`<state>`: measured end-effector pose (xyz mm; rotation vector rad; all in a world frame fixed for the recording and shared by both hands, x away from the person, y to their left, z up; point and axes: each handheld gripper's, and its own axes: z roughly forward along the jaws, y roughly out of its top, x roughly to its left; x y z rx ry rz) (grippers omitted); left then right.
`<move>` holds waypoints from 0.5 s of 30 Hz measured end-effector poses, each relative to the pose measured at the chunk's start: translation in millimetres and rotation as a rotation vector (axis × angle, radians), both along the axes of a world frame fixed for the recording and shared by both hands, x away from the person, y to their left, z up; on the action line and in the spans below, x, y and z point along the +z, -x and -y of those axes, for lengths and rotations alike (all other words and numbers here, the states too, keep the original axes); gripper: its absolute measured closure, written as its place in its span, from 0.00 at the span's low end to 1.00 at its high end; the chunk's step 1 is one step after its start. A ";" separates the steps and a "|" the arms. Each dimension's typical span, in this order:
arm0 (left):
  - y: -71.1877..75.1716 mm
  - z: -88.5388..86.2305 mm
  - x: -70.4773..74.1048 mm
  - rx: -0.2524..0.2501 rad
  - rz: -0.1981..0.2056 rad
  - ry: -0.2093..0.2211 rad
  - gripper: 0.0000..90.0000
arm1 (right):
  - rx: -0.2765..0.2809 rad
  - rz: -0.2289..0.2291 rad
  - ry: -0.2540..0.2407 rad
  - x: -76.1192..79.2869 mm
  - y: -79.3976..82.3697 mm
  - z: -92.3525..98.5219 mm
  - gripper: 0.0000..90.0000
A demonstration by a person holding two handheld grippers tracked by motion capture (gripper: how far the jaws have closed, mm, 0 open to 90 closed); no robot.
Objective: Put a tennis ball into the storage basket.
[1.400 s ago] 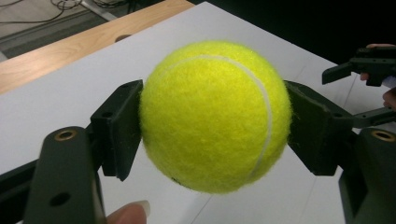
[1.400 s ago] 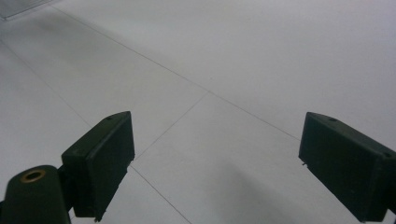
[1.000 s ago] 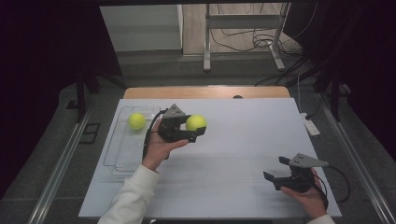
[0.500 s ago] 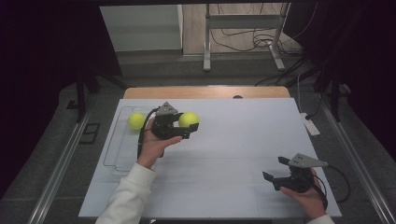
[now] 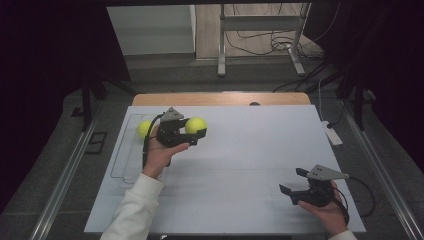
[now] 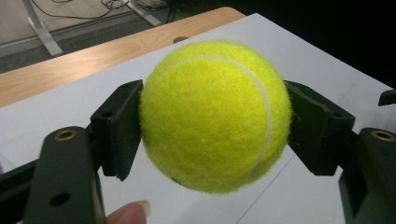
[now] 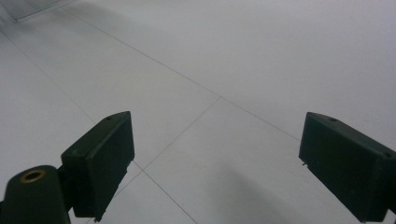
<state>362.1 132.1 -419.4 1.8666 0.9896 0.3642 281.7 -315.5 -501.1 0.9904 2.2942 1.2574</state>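
My left gripper (image 5: 196,131) is shut on a yellow tennis ball (image 5: 195,125), held above the white table top near its back left. In the left gripper view the ball (image 6: 212,114) sits squeezed between the two black pads (image 6: 119,126). A second yellow tennis ball (image 5: 144,128) lies in the clear tray (image 5: 125,160) just left of that hand. Near the front right of the table my right gripper (image 5: 291,181) stands open, pointing left, with nothing between its fingers (image 7: 100,161).
The clear tray lies along the table's left side. A wooden strip (image 5: 220,98) runs along the far edge of the white sheet. A white power strip (image 5: 331,133) lies off the table's right edge. Metal stand legs (image 5: 260,45) and cables are on the floor behind.
My left gripper has carried the tennis ball a little to the left, toward the tray. The right gripper has stayed put.
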 end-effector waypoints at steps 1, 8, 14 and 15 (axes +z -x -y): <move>-0.2 -0.7 0.0 0.004 0.000 0.000 0.30 | 0.000 0.000 0.000 0.1 0.1 0.0 0.12; -1.7 -7.4 -1.0 0.029 -0.003 0.000 0.30 | 0.001 0.001 0.000 0.5 0.1 -0.6 0.12; -4.3 -15.3 -2.7 0.058 -0.007 0.000 0.30 | -0.001 0.000 -0.001 0.1 -0.1 -0.4 0.12; -4.6 -16.6 -3.0 0.061 -0.008 0.000 0.30 | -0.001 -0.001 -0.001 -0.1 -0.2 -0.3 0.12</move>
